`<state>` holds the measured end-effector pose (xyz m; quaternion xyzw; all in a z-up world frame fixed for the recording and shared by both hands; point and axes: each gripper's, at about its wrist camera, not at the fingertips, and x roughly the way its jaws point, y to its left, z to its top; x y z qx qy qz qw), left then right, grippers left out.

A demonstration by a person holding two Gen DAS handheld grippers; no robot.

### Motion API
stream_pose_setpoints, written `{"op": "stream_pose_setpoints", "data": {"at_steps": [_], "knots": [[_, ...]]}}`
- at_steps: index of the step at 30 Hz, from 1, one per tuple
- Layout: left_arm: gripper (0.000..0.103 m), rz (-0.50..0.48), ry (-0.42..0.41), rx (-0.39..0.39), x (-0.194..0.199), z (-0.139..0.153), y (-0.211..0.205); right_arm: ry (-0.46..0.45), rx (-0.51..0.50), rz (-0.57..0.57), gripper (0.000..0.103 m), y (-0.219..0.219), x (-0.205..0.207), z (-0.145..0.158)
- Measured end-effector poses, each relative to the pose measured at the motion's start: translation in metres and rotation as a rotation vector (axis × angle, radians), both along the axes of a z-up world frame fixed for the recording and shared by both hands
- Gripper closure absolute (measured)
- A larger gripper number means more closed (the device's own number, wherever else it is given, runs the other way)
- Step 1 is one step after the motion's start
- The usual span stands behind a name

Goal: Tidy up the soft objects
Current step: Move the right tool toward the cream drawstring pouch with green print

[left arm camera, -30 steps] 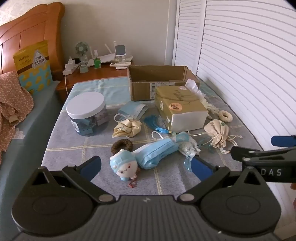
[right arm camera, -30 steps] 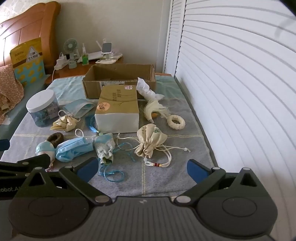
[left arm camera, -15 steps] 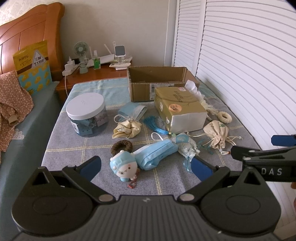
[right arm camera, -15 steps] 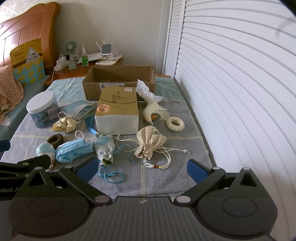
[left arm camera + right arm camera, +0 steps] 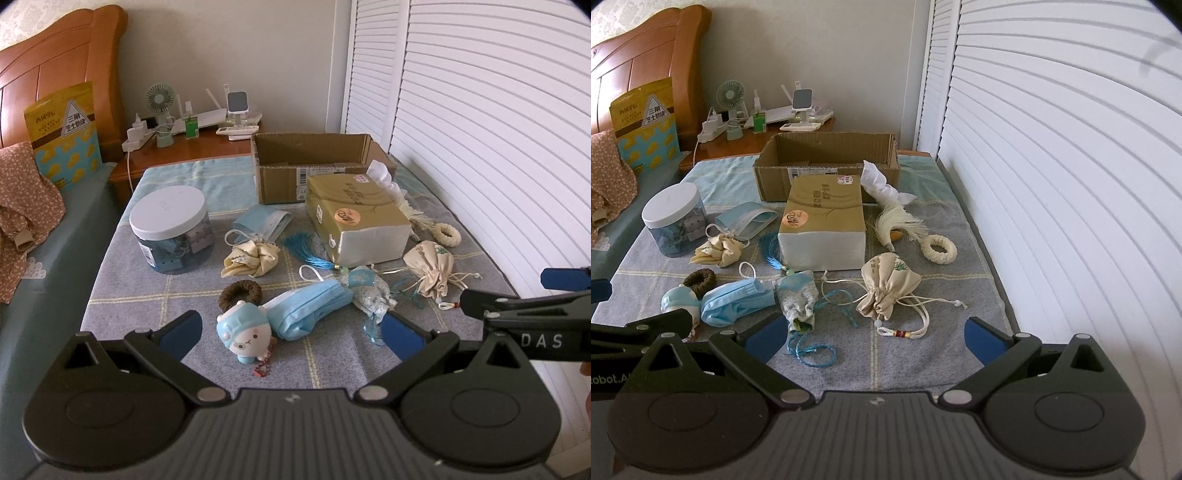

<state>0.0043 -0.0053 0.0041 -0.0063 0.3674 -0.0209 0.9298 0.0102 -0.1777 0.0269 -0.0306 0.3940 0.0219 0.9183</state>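
Soft things lie scattered on a grey checked cloth (image 5: 147,295). A blue-capped plush doll (image 5: 243,332) lies next to a folded blue face mask (image 5: 310,306), a brown hair tie (image 5: 241,291) and a cream scrunchie (image 5: 251,256). A beige drawstring pouch (image 5: 886,288), a patterned sachet (image 5: 798,299), a cream ring (image 5: 939,249) and a white tassel (image 5: 897,221) lie to the right. An open cardboard box (image 5: 827,162) stands at the back. My left gripper (image 5: 291,332) is open above the doll. My right gripper (image 5: 875,334) is open in front of the pouch.
A gold tissue pack (image 5: 354,221) stands mid-cloth. A clear jar with a white lid (image 5: 171,229) stands at left. Another mask (image 5: 262,223) lies behind the scrunchie. A nightstand (image 5: 184,144) with a fan is behind. White louvred doors (image 5: 1071,184) run along the right.
Both grippers have drawn back slightly and tilted up, so the objects sit a little farther away. Nothing on the cloth has moved.
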Motion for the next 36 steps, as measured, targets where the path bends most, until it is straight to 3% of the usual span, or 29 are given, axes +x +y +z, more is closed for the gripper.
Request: {"op": "stream_pose_setpoints", "data": {"at_steps": [18, 36], "knots": [[0.000, -0.012, -0.008, -0.001, 0.004, -0.002, -0.001, -0.003, -0.002, 0.004, 0.000, -0.001, 0.003, 0.000], [0.000, -0.103, -0.072, -0.002, 0.013, -0.013, 0.010, -0.062, 0.004, 0.082, 0.000, 0.005, 0.011, -0.012]]}}
